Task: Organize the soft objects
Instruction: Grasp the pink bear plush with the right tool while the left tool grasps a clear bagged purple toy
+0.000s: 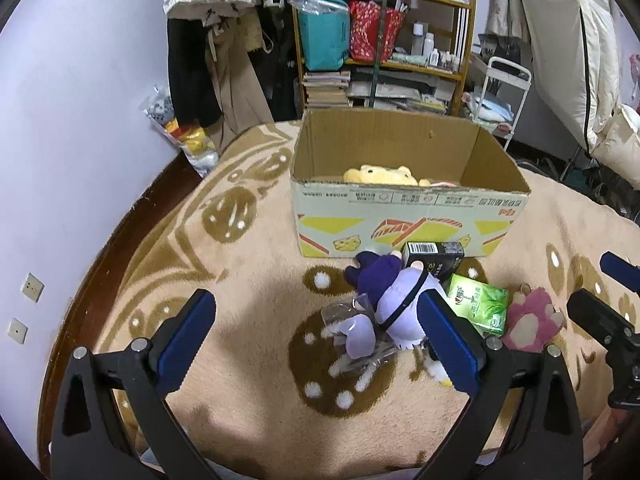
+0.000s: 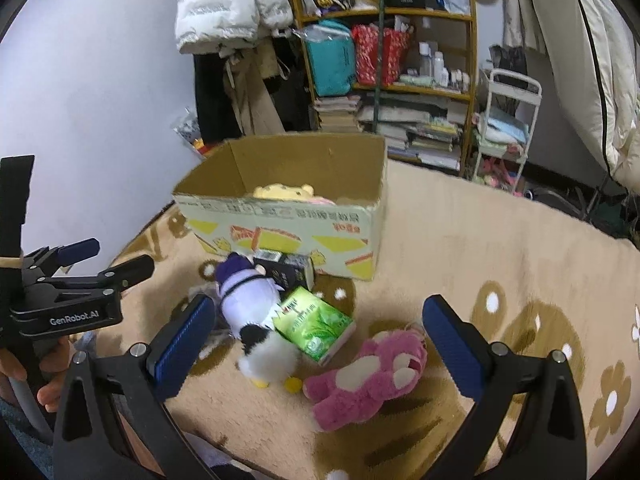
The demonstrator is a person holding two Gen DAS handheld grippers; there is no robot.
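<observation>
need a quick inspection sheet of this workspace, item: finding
surface: beige flower-pattern blanket.
job's things: yellow plush inside cardboard box; purple-and-white plush and pink plush on the blanket.
clutter: green carton and black carton among the plush; crumpled clear wrapper.
grippers: left gripper open, empty; right gripper open, empty.
cables: nothing seen.
surroundings: crowded shelf, hanging coats.

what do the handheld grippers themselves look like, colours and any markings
Both grippers, left gripper and right gripper, have black angular frames with silver bolts and two fingers faced with ribbed blue pads. The left one's side carries white "GenRobot.AI" lettering. A bare hand grips its handle.
</observation>
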